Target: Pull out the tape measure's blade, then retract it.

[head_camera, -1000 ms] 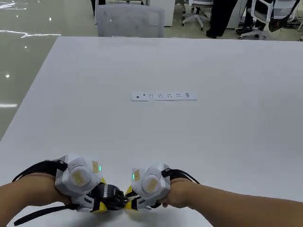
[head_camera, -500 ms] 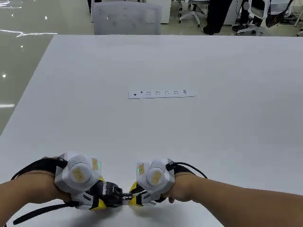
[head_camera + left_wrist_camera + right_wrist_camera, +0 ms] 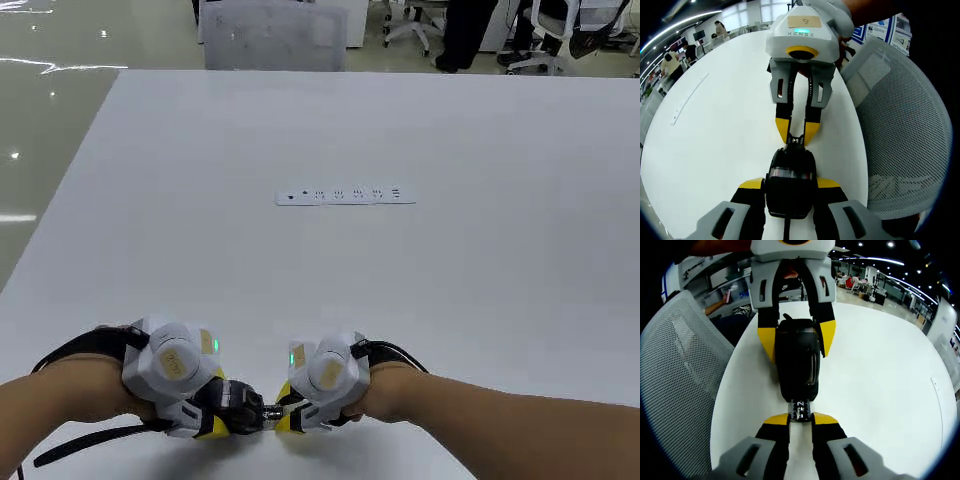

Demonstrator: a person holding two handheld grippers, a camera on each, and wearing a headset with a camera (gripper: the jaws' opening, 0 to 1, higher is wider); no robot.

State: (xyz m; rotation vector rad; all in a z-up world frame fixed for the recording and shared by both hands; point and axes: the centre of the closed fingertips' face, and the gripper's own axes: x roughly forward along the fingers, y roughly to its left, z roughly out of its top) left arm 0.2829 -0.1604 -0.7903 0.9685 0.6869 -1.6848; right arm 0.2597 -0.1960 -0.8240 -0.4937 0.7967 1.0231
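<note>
My left gripper [image 3: 790, 183] is shut on the black tape measure [image 3: 790, 172], gripping the case from both sides. From the top of the left gripper view the right gripper [image 3: 796, 131] meets it, its yellow jaws closed on the blade's end hook. In the right gripper view my right gripper [image 3: 800, 419] pinches the blade tip [image 3: 800, 410], with only a short numbered stretch out of the tape measure [image 3: 797, 360], which the left gripper [image 3: 796, 340] holds. In the head view the left gripper [image 3: 222, 418] and right gripper [image 3: 283, 415] sit close together with the tape measure [image 3: 238, 402] at the table's near edge.
A white power strip [image 3: 345, 196] lies mid-table on the white table [image 3: 450, 280]. A grey mesh chair [image 3: 900, 125] stands just off the near edge. Office chairs and a person stand beyond the far edge.
The right gripper has drawn slightly away from the case, and a short bit of blade shows between them. The left gripper holds its place.
</note>
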